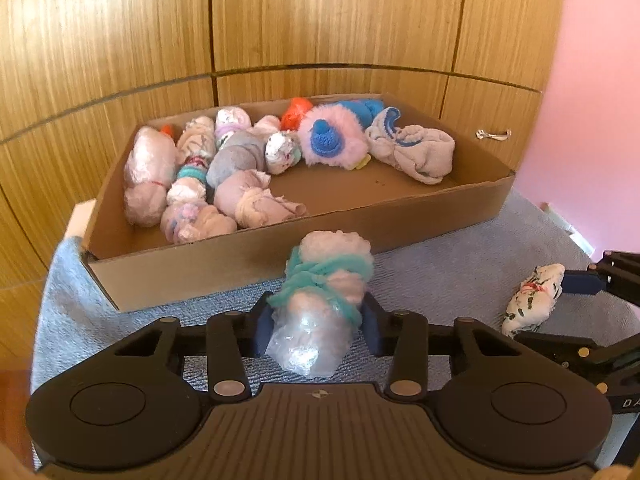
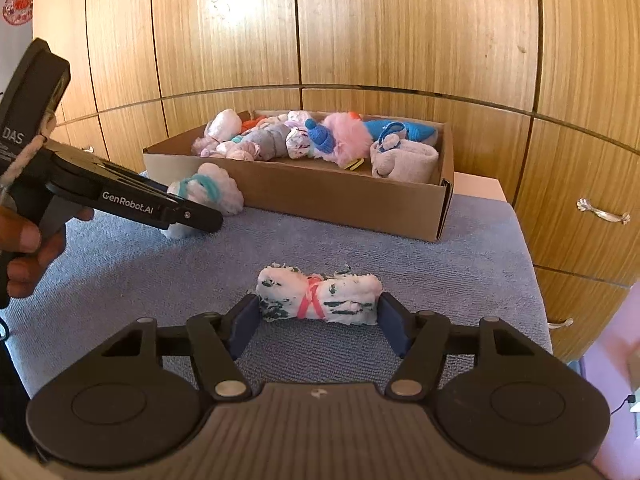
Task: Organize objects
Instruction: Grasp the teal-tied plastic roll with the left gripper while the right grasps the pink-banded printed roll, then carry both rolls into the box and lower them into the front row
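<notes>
Blue towelling covers the bench [image 2: 120, 264], and a shallow cardboard box [image 1: 280, 240] sits at its far edge against wooden cupboard doors [image 1: 320, 12].

In the left wrist view, the left gripper [image 1: 318, 322] fills the lower half of the frame. A plastic-wrapped pale bundle bound with teal yarn [image 1: 324, 284] stands between its blue fingers [image 1: 262, 326]; both pads press on its lower part, so the fingers are clamped on it. The bundle's top rises in front of the box's near wall, at centre frame.

In the right wrist view, the right gripper [image 2: 320, 322] sits at lower centre. A white roll with dark green marks and a pink band [image 2: 318, 294] lies crosswise on the towelling between the fingers [image 2: 394, 328], each end touching a pad, so the fingers grip it end to end.

Inside the box, more rolled bundles [image 1: 192, 176] crowd the left and back. A fluffy pink piece with a blue knitted hat [image 1: 332, 140] lies further right.
</notes>
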Available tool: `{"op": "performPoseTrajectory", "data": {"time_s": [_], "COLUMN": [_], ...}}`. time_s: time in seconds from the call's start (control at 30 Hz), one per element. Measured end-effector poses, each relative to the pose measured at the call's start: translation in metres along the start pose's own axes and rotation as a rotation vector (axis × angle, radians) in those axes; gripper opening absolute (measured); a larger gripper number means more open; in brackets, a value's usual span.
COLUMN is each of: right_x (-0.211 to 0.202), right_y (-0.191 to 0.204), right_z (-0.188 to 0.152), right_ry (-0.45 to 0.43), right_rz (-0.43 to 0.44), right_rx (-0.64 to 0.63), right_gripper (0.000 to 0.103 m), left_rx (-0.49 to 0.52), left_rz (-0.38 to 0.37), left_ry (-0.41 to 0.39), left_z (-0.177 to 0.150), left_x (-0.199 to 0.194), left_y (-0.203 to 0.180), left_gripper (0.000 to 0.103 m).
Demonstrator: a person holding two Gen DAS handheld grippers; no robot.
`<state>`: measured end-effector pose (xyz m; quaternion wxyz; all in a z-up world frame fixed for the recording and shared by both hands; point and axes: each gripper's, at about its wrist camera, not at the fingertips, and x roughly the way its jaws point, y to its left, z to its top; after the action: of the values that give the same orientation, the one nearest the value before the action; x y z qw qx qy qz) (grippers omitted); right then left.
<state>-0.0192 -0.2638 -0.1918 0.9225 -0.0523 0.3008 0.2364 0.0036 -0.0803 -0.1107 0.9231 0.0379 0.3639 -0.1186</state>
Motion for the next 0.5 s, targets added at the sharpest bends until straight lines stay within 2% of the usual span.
{"op": "performPoseTrajectory", "data": {"time_s": [0.5], "right_x": [-0.034], "right_y": [-0.009], "right_z": [0.018], "right_ry": [-0.043], "right_rz": [-0.027], "right_rx": [-0.023], "right_gripper": [0.059], "left_rx": [-0.008], "left_rz": [0.023], "left_ry": [-0.049], "left_z": [0.016], "left_x": [-0.056], "left_y": [0.006], "left_gripper": [0.049]}}
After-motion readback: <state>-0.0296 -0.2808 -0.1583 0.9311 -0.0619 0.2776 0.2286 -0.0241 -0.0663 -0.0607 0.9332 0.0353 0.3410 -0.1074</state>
